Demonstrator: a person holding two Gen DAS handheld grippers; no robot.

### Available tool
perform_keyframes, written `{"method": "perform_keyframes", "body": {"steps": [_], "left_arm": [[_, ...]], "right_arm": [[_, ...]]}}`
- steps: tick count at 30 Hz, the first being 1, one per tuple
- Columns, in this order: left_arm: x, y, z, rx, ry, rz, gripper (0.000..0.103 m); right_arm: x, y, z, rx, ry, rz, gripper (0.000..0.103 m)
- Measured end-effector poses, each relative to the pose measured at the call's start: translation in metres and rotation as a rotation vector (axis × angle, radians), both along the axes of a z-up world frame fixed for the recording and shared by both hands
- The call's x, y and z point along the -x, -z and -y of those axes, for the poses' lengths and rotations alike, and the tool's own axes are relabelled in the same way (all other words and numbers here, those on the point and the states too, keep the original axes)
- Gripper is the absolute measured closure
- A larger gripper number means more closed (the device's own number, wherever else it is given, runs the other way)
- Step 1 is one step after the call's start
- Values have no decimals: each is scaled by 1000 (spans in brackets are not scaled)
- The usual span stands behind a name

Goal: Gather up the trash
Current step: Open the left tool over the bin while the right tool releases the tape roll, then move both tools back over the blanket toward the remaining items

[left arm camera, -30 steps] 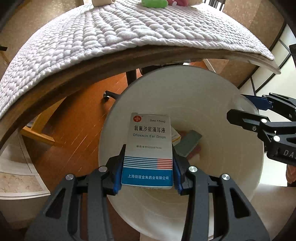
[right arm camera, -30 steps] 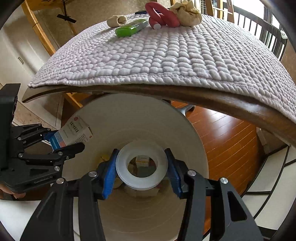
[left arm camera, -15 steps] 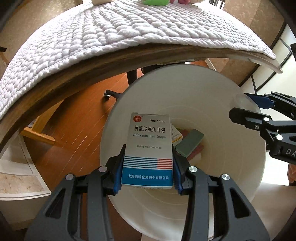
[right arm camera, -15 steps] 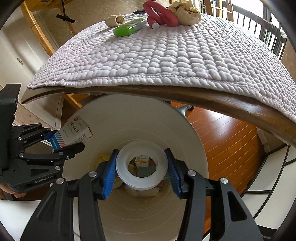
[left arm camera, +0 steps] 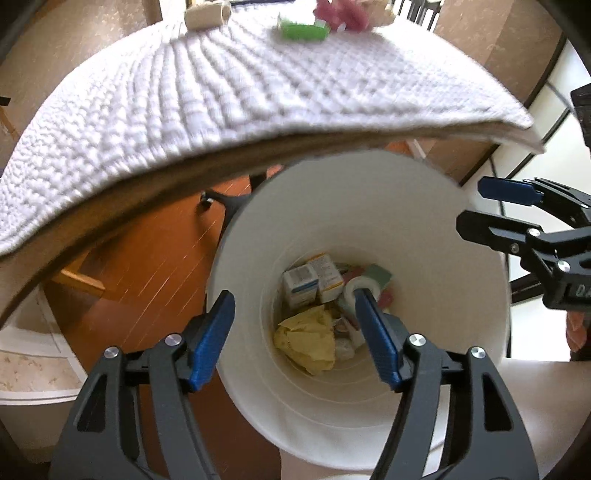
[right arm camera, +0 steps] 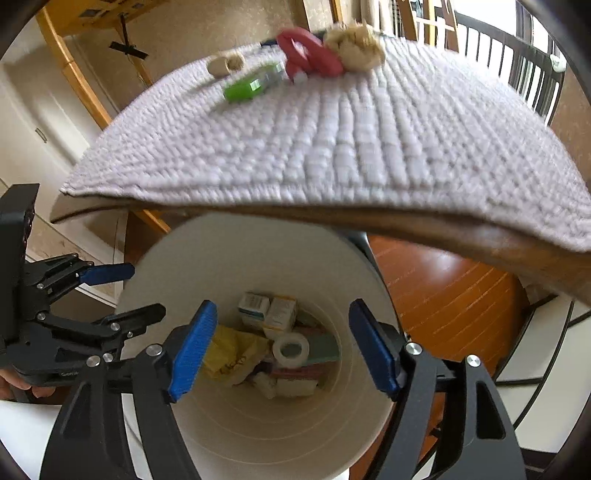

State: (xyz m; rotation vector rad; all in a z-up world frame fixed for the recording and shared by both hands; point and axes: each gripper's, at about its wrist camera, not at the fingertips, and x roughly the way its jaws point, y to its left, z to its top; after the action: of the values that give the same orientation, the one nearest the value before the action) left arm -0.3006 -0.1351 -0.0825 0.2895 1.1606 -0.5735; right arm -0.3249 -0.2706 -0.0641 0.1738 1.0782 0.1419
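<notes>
A white bin (left arm camera: 436, 229) (right arm camera: 207, 258) stands on the floor beside the table. At its bottom lie the ear-drops box (left arm camera: 300, 285) (right arm camera: 253, 309), a white tape roll (left arm camera: 360, 286) (right arm camera: 290, 348), a yellow crumpled wrapper (left arm camera: 308, 341) (right arm camera: 231, 350) and other small packs. My left gripper (left arm camera: 295, 332) is open and empty above the bin's left rim. My right gripper (right arm camera: 282, 343) is open and empty above the bin's mouth. On the table lie a green box (left arm camera: 303, 30) (right arm camera: 255, 85), a red object (right arm camera: 308, 53), a crumpled paper ball (right arm camera: 356, 46) and a small beige roll (left arm camera: 207, 14) (right arm camera: 223, 63).
The table with its white quilted cloth (left arm camera: 221, 96) (right arm camera: 369, 140) overhangs the bin's far side. A wooden floor (left arm camera: 147, 266) (right arm camera: 443, 288) lies around the bin. A chair base (left arm camera: 229, 201) stands under the table. Chair backs (right arm camera: 509, 55) stand at the far right.
Both grippers have opened. The ear-drops box and the tape roll have dropped into the bin. Both views have tilted up a little, showing more of the table top.
</notes>
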Motion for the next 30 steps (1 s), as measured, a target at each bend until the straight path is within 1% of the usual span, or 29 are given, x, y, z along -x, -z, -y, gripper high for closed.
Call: {"method": "perform_keyframes", "body": {"steps": [2, 3, 4, 5, 6, 7, 9, 12, 14, 17, 20, 22, 25, 30], "left_arm": [[4, -16, 1, 34, 8, 19, 33], [6, -27, -2, 61, 15, 35, 33], [5, -36, -3, 80, 20, 48, 25], [6, -47, -6, 107, 24, 72, 18], [6, -60, -8, 139, 26, 107, 8], [6, -69, -10, 158, 25, 134, 4], [2, -86, -12, 179, 14, 192, 2], [-12, -103, -12, 169, -29, 272, 2], [-25, -107, -11, 164, -56, 297, 2], [-54, -107, -5, 124, -116, 302, 2], [-82, -109, -5, 140, -162, 290, 2], [-98, -111, -4, 156, -176, 283, 2], [-118, -113, -2, 156, -184, 279, 2], [-155, -105, 12, 145, -189, 270, 2]], "right_arm": [[3, -18, 3, 16, -4, 54, 24], [4, -26, 4, 22, -8, 80, 18], [5, -36, 4, 32, -9, 110, 13], [5, -47, 4, 48, -6, 144, 11], [4, -55, 5, 62, 0, 169, 7], [2, -63, 7, 82, 13, 195, 7], [-5, -77, 13, 115, 51, 237, 7], [-20, -91, 30, 95, 117, 267, 7], [-38, -95, 44, 38, 161, 259, 7], [-58, -102, 57, -34, 198, 256, 7], [-79, -102, 65, -70, 217, 245, 7], [-92, -102, 70, -76, 224, 236, 7], [-115, -97, 77, -81, 231, 222, 7], [-143, -89, 83, -67, 238, 207, 7]]}}
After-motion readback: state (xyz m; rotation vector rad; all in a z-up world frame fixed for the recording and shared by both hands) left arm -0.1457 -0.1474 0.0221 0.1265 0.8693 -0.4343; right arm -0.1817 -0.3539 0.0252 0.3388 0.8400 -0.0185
